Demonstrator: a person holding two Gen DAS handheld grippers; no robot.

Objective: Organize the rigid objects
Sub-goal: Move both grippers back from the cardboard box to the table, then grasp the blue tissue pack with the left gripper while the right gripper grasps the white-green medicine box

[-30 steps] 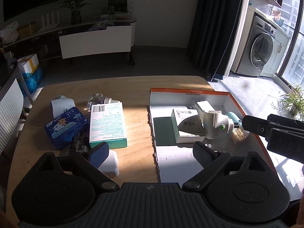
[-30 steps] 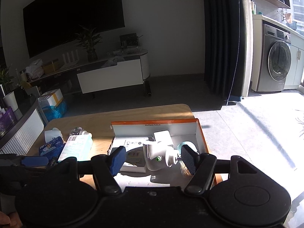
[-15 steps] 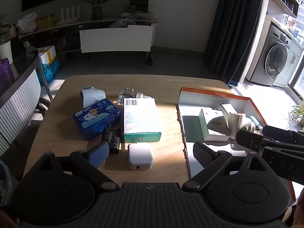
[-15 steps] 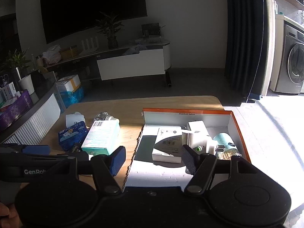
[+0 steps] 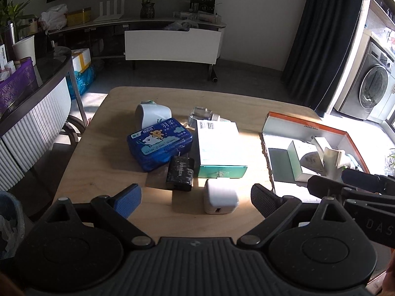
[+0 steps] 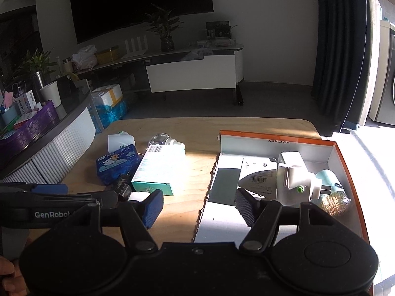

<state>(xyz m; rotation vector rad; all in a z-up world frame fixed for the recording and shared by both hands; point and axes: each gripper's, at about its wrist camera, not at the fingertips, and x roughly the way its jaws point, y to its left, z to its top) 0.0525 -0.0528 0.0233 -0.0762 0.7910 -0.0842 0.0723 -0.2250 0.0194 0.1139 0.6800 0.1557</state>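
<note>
On the wooden table lie a blue tin, a teal-and-white carton, a black charger, a white charger cube, a white cup on its side and a clear bottle. An orange-rimmed box at the right holds a white box, a white plug device and a teal item. My left gripper is open and empty, just in front of the white cube. My right gripper is open and empty, above the box's near left edge.
A ribbed white and dark counter with a purple basket stands left of the table. A low TV shelf, a dark curtain and a washing machine are behind. A bin with a plastic liner is at lower left.
Both grippers have swung left and pulled back. The left view now centres on the loose items instead of the box; the right gripper has drawn away from the plug device. Both stay open.
</note>
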